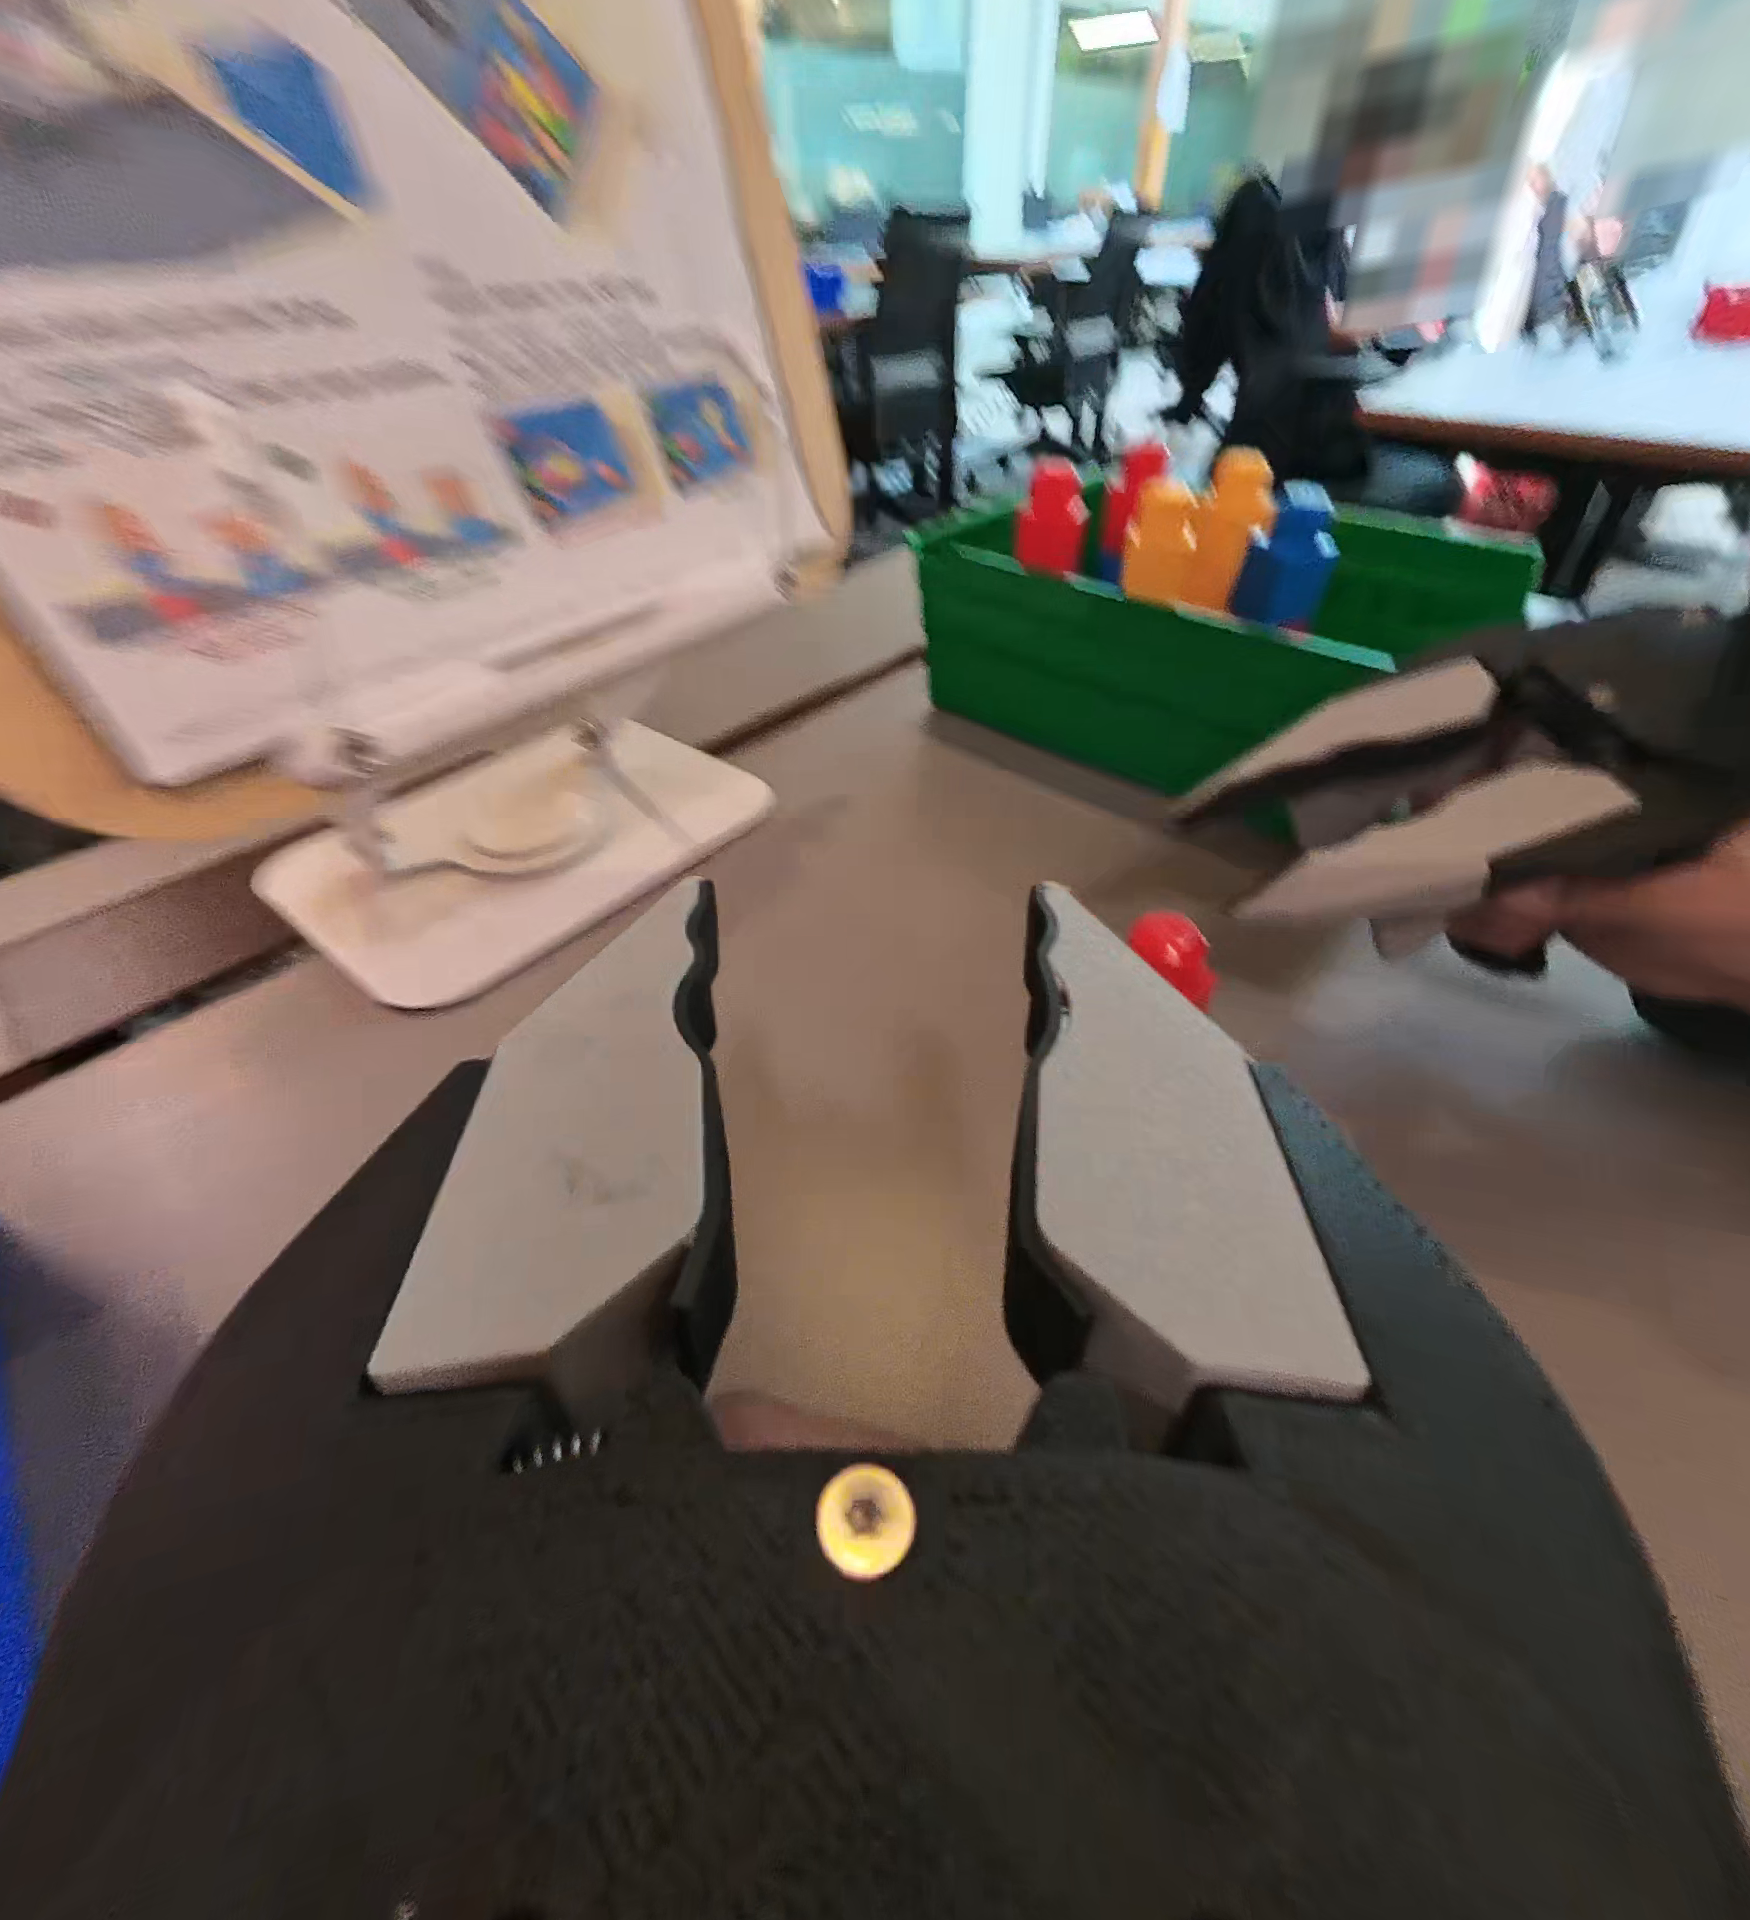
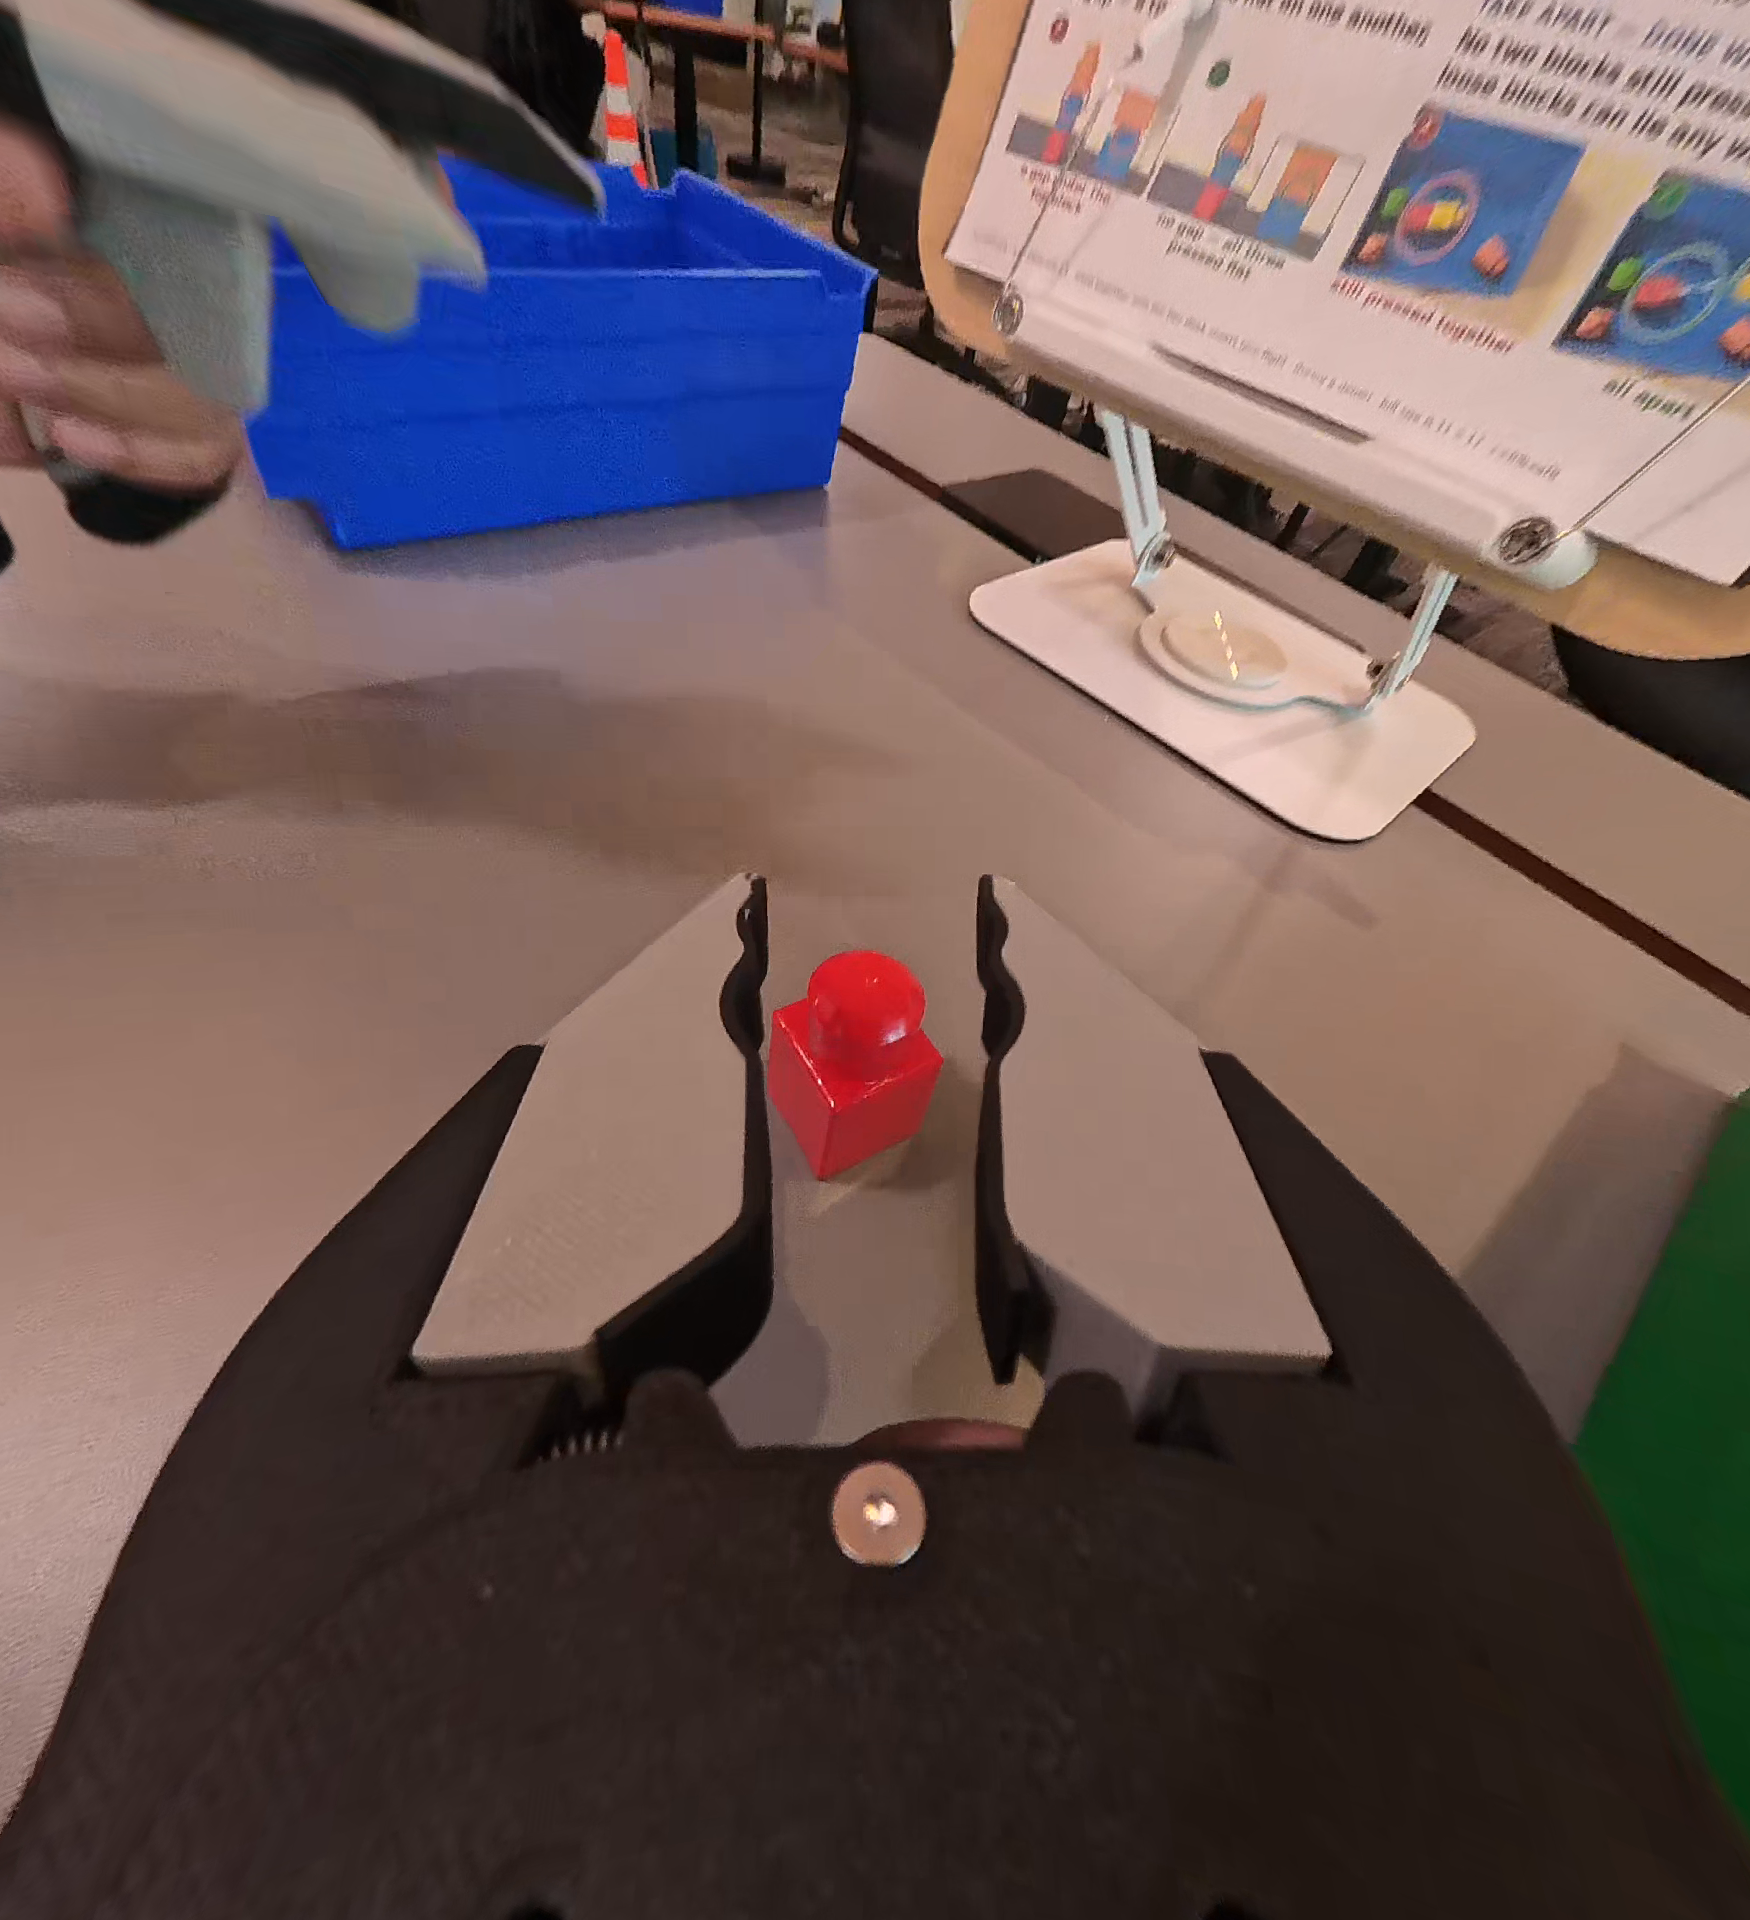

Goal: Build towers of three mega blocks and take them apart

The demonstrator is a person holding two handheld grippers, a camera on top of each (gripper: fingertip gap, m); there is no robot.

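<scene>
Red block between the right claw's parted fingers, not gripped.

The red block [image 2: 853, 1060] stands upright on the table [image 2: 538, 831], inside the right claw [image 2: 871, 894]; a gap shows on its right side, so the claw is released. The left claw [image 1: 866, 904] is spread wide and bare, the block just right of its finger. More blocks [image 1: 1172, 530] stand in the green bin [image 1: 1110, 665].
</scene>
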